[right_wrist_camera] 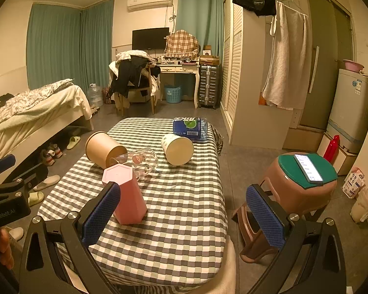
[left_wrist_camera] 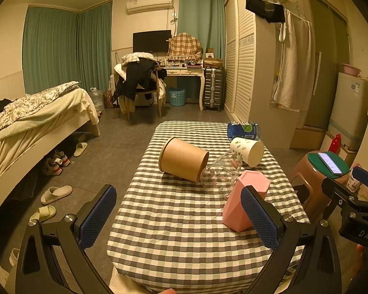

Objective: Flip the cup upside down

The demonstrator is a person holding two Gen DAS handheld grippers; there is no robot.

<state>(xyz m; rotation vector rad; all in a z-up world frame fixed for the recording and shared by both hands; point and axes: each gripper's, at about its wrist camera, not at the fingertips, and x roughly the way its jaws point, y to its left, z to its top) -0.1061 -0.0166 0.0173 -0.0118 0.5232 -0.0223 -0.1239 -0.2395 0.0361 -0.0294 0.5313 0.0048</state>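
Both hand-held grippers, left (left_wrist_camera: 179, 218) and right (right_wrist_camera: 184, 215), gape wide, empty, over near tabletop (left_wrist_camera: 184, 245) edge. Pink hexagonal plastic cup (left_wrist_camera: 243, 196) stands flat-face-up near right edge; 3 cups lie sideways mid-tabletop. Orientation ambiguous; target unsettled.

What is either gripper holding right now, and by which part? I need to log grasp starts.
Nothing is held. The left gripper and right gripper are both open, short of the pink cup.

"das" stands in pale letters on the right gripper (left_wrist_camera: 363, 223) body, right of the fingers; "genrobot.ai" stands on the left gripper (right_wrist_camera: 5, 208) body, left of the fingers.
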